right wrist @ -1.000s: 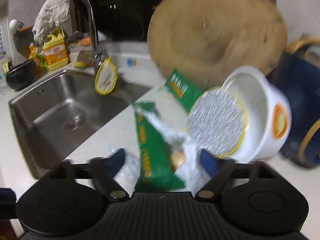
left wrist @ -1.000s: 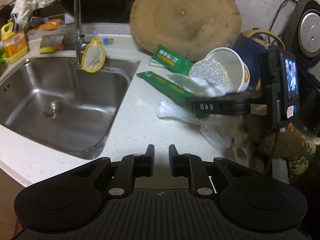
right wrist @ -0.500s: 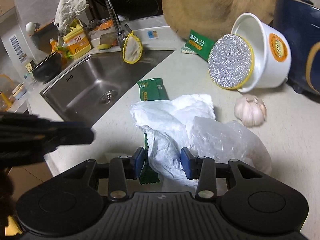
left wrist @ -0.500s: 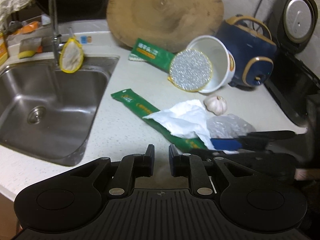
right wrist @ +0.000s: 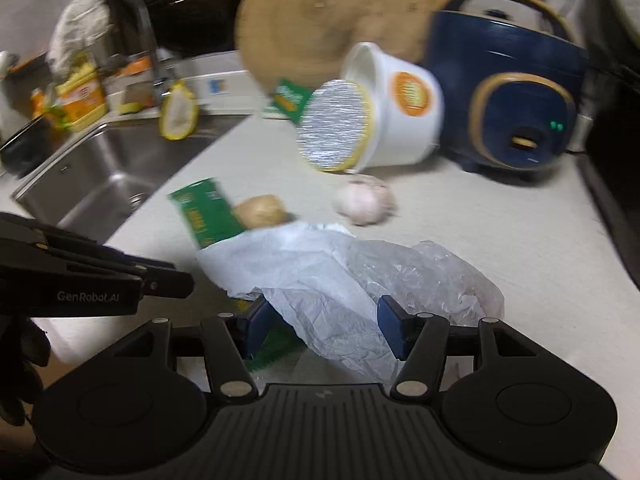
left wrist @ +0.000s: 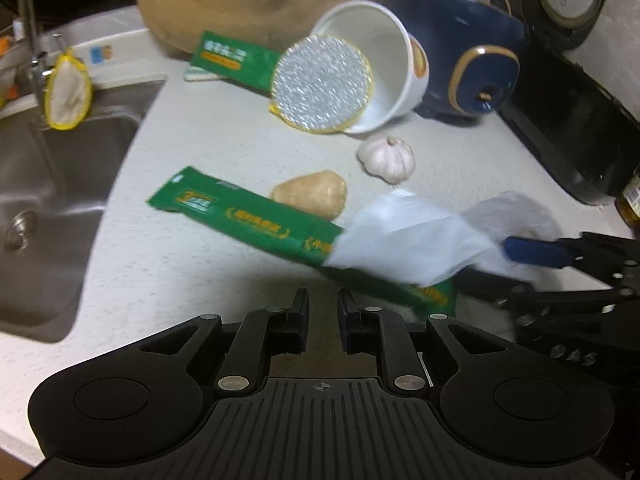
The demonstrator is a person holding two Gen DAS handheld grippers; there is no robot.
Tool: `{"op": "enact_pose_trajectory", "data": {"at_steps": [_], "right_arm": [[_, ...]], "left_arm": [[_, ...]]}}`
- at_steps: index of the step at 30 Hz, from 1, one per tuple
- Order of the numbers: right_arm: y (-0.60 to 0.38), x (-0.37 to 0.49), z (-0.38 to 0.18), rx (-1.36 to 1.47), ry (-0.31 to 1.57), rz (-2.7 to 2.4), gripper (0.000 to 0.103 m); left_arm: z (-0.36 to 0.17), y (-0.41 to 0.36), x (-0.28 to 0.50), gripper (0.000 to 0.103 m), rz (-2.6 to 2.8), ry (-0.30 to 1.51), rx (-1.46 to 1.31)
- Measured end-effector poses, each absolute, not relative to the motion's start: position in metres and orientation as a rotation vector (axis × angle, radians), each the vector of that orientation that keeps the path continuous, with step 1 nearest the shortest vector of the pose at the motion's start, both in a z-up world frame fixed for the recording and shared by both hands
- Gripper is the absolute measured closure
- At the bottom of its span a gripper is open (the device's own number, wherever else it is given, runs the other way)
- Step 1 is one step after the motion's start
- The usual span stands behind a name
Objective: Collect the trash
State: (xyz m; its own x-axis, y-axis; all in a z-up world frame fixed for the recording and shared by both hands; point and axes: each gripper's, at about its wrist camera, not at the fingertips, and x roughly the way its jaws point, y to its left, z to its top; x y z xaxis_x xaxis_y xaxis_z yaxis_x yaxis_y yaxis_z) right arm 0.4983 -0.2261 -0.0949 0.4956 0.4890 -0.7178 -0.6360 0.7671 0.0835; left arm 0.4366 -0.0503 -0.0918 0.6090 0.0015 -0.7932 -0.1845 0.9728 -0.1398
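- Right gripper (right wrist: 320, 330): jaws apart and opening. White tissue (right wrist: 316, 280) lies between the blue pads (right wrist: 390, 330); neither pad looks pressed on it, so I read it as not held.
- Left gripper (left wrist: 323, 316): jaws a narrow gap apart, nothing between them, only bare counter (left wrist: 180, 264) showing through the gap.
- Trash pile, right wrist view: the tissue sits at lower centre, and a clear plastic bag (right wrist: 436, 276) touches it on the right. Both spread over the near end of a long green wrapper (right wrist: 206, 212).
- Wrapper's long axis, left wrist view: the green wrapper (left wrist: 248, 222) runs diagonally from middle left down to lower centre-right, and its lower end disappears under the tissue (left wrist: 404, 240).
- Key relation: the pile lies straight ahead of the right jaws and partly within them. From the left jaws it lies up and to the right, near but not between them. Judgement: the right hand is the nearer one for the tissue and bag.
- The wrapper's free end at middle left of the left wrist view is uncovered. Judgement: the left hand is better placed for that end, with its jaws across the short width.
- Not trash, I judge: a lump of ginger (left wrist: 310, 192) touching the wrapper's upper edge, and a garlic bulb (left wrist: 386, 158) just above the tissue. A wide grab could drag in the ginger.
- Further trash at upper centre: a tipped white cup (left wrist: 384, 60) with its foil lid (left wrist: 322, 84), and a second green packet (left wrist: 232, 60) just to its left. Both are well apart from either gripper.
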Motion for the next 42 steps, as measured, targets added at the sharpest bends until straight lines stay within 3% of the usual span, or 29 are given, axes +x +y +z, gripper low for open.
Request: {"op": "enact_pose_trajectory", "data": {"at_steps": [7, 14, 17, 22, 25, 30, 35, 42], "right_arm": [[-0.249, 0.514, -0.104, -0.301, 0.744, 0.398, 0.042], [-0.244, 0.520, -0.088, -0.102, 0.746, 0.628, 0.038], [-0.210, 0.520, -0.105, -0.126, 0.834, 0.708, 0.048], [-0.180, 0.494, -0.115, -0.030, 1.004, 1.009, 0.049], [-0.178, 0.478, -0.105, -0.101, 0.923, 1.041, 0.049], [-0.204, 0.485, -0.086, -0.181, 0.762, 0.825, 0.030], [-0.234, 0.502, -0.096, -0.160, 0.777, 0.669, 0.026], [-0.231, 0.498, -0.125, -0.205, 0.816, 0.654, 0.022]], "left_arm": [[-0.101, -0.044, 0.444, 0.085, 0.135, 0.930, -0.232], [-0.087, -0.008, 0.420, 0.085, 0.230, 0.856, -0.367], [-0.081, 0.009, 0.406, 0.085, 0.259, 0.820, -0.449], [-0.079, 0.024, 0.400, 0.085, 0.275, 0.785, -0.524], [-0.082, 0.023, 0.406, 0.085, 0.271, 0.790, -0.539], [-0.087, 0.001, 0.432, 0.085, 0.265, 0.803, -0.423], [-0.102, -0.028, 0.456, 0.082, 0.335, 0.841, -0.120], [-0.107, -0.027, 0.461, 0.082, 0.323, 0.857, -0.126]]}}
